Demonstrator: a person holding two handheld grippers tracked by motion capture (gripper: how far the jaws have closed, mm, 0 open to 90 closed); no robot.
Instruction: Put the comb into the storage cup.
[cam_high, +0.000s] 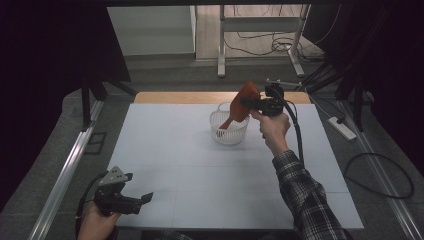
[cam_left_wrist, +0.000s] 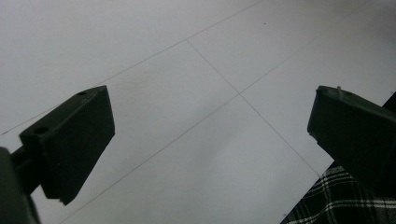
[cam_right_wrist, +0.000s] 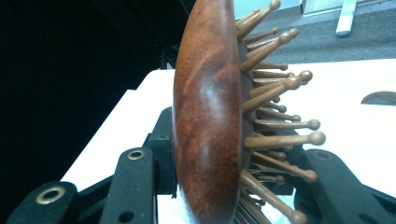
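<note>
So the right tongs (cam_high: 250, 104) are clamped on the head of a wooden hairbrush (cam_high: 242, 106), held up over a white mesh basket (cam_high: 229, 128) that sits toward 12 o'clock on the surface (cam_high: 165, 150), a bit right of centre. In the high view the brush's long axis runs on a slant: the wide paddle head is up toward 1 o'clock and the handle drops down toward 7 o'clock, with its tip inside the basket or right at the rim, hard to say whether it touches the bottom.

In the right gripper view the brush (cam_right_wrist: 210, 116) is edge-on. The smooth polished back faces one jaw and the wooden pins (cam_right_wrist: 280, 112) stick out toward the other.

That's the bit I'd worry about. One side of the grip is on a slick curved back and the other is pushing on the pins or the cushion around them, so I reckon the brush could pivot or slide out, especially with the handle hanging low as a lever. If the handle catches the basket wall on the way down, that light basket could tip or scoot. Squeezing harder might bend the pins.

The left tongs (cam_high: 142, 199) are wide apart with nothing in them, hovering low at about 7 o'clock near the front edge.
</note>
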